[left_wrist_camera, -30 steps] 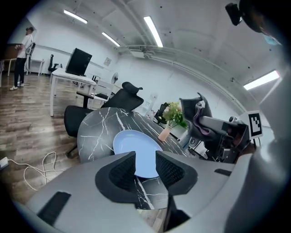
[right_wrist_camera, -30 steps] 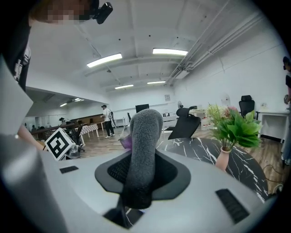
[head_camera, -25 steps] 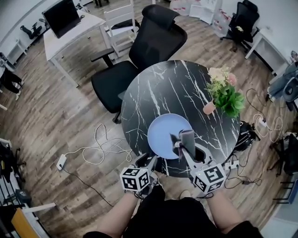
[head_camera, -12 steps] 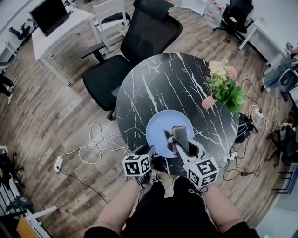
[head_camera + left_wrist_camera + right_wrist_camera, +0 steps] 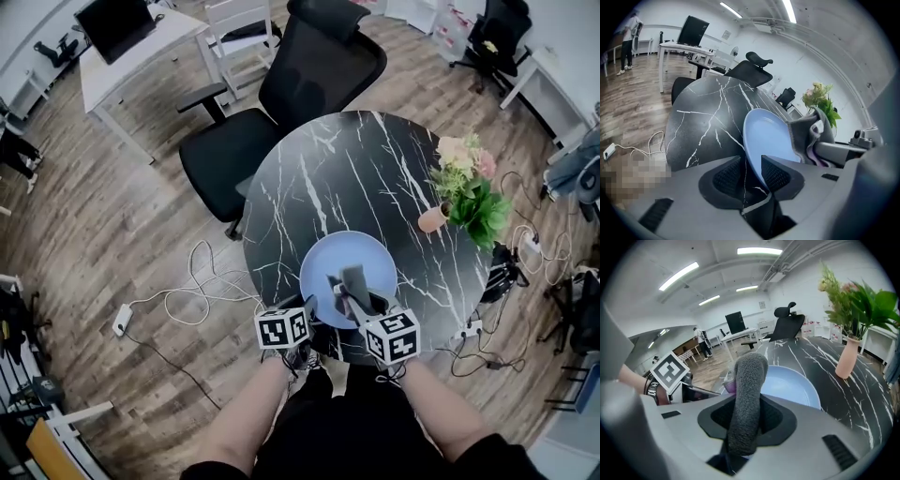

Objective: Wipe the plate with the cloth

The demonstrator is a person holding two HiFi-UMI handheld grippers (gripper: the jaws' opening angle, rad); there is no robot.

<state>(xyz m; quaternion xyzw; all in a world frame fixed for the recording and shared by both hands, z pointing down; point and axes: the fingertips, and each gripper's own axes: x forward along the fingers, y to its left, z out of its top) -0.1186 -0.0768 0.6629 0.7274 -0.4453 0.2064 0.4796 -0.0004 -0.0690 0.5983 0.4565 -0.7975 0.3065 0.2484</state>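
Head view: blue plate (image 5: 373, 255) lies at the near edge of the round black table (image 5: 319, 178). Grey cloth (image 5: 354, 279) rests on the plate's near half, held by the right gripper (image 5: 343, 292). Left gripper (image 5: 307, 309) sits at the plate's near-left rim.

Left gripper view: jaws of the left gripper (image 5: 751, 171) drawn in on the plate (image 5: 766, 136) rim; cloth (image 5: 806, 136) just beyond.

Right gripper view: right gripper (image 5: 747, 413) pinches the cloth (image 5: 749, 380), which stands up over the plate (image 5: 794, 386). Vase (image 5: 847, 357) stands well to the right.

I read bright, even light from ceiling strips (image 5: 759, 250) at 12 o'clock. Shadows are soft. Fisheye bends all edges; foreground at 6 o'clock blurs.
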